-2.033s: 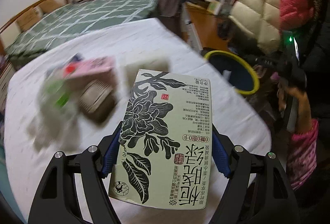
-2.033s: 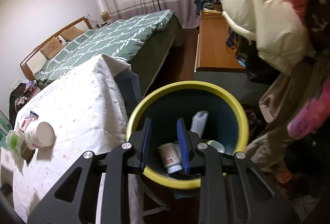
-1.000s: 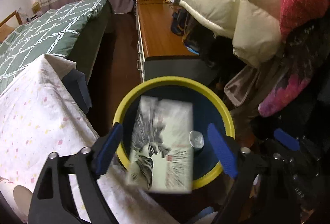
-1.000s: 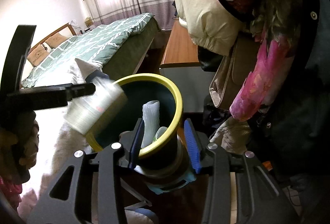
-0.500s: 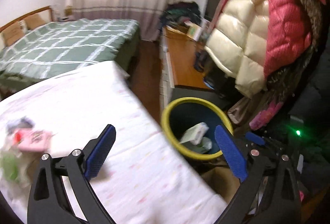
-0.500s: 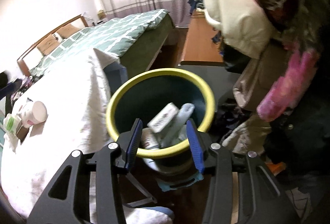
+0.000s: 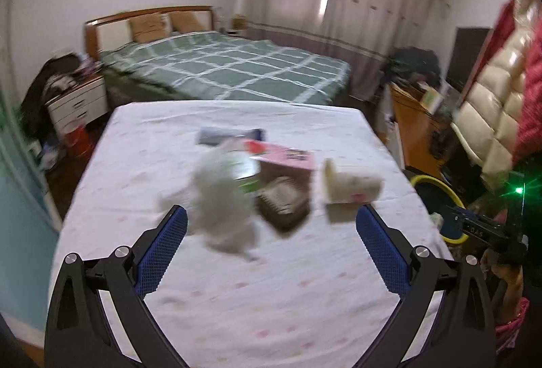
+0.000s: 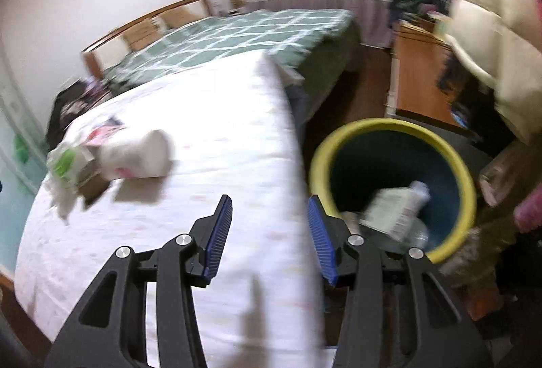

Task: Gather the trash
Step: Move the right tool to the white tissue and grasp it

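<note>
My left gripper (image 7: 271, 229) is wide open and empty above the white-clothed table (image 7: 254, 283). Ahead of it lies a blurred pile: a white crumpled bag (image 7: 220, 198), a brown box (image 7: 283, 202), a pink carton (image 7: 284, 156) and a white paper cup (image 7: 350, 186) on its side. My right gripper (image 8: 269, 232) is open and empty at the table's right edge, beside the yellow-rimmed dark bin (image 8: 454, 164). The tea carton (image 8: 393, 208) lies inside the bin with other trash. The cup (image 8: 139, 154) also shows in the right wrist view.
A green checked bed (image 7: 230, 69) stands behind the table. A wooden desk (image 7: 413, 127) and hanging coats (image 7: 498, 97) are at the right. The bin's rim (image 7: 440, 188) sits off the table's right edge. A nightstand (image 7: 79, 103) is at the far left.
The left gripper let the tea carton fall into the bin, then swung back left over the table pile. The right gripper opened wider and turned from the bin toward the table.
</note>
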Action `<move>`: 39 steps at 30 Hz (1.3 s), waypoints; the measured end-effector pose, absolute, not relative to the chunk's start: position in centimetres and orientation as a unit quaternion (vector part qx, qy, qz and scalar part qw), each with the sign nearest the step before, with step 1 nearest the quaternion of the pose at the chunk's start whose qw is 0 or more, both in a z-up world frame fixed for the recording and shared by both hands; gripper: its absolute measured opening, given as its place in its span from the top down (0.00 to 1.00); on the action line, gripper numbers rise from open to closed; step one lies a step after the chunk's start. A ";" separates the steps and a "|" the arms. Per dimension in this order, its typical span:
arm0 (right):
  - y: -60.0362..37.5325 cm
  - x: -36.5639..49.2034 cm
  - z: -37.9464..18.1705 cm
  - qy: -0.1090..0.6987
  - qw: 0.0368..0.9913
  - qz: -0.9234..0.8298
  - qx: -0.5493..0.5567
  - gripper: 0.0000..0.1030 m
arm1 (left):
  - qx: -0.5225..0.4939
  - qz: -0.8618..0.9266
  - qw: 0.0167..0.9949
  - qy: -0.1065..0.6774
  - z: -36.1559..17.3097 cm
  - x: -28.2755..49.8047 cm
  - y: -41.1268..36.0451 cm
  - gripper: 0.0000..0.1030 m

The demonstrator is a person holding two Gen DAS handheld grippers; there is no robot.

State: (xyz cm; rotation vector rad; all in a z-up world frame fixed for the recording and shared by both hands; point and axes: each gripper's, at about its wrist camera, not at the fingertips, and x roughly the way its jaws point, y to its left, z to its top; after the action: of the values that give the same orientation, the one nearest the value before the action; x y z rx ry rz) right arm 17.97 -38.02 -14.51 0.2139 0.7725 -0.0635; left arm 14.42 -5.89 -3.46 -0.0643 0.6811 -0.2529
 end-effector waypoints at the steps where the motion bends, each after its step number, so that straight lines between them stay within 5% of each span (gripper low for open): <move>1: -36.7 18.6 -14.2 0.378 0.920 -0.015 0.098 0.57 | -0.036 -0.116 0.936 0.331 -3.5 14.1 -4.7 0.05; 17: -15.6 25.0 -12.5 0.405 0.888 0.215 0.023 0.57 | -0.065 -0.055 0.948 0.307 -3.8 11.6 3.7 0.05; 30: -7.9 29.8 -15.0 0.465 0.851 0.242 0.013 0.57 | -0.080 -0.050 0.946 0.310 -4.4 11.1 6.4 0.05; 32: -7.1 30.4 -15.3 0.472 0.846 0.245 0.010 0.66 | -0.081 -0.052 0.946 0.311 -4.3 11.3 6.3 0.05; 34: -6.6 30.9 -15.5 0.475 0.845 0.246 0.003 0.91 | -0.080 -0.053 0.945 0.312 -4.4 11.3 6.2 0.05; 39: -5.8 30.2 -13.0 0.441 0.857 0.266 -0.002 0.97 | -0.080 -0.052 0.945 0.312 -4.4 11.1 6.3 0.05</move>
State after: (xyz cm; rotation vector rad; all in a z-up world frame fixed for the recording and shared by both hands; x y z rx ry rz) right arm 30.16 -5.77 -13.01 -0.0047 0.9265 0.5598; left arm 11.13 6.26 -4.41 -0.1627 0.6351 -0.1054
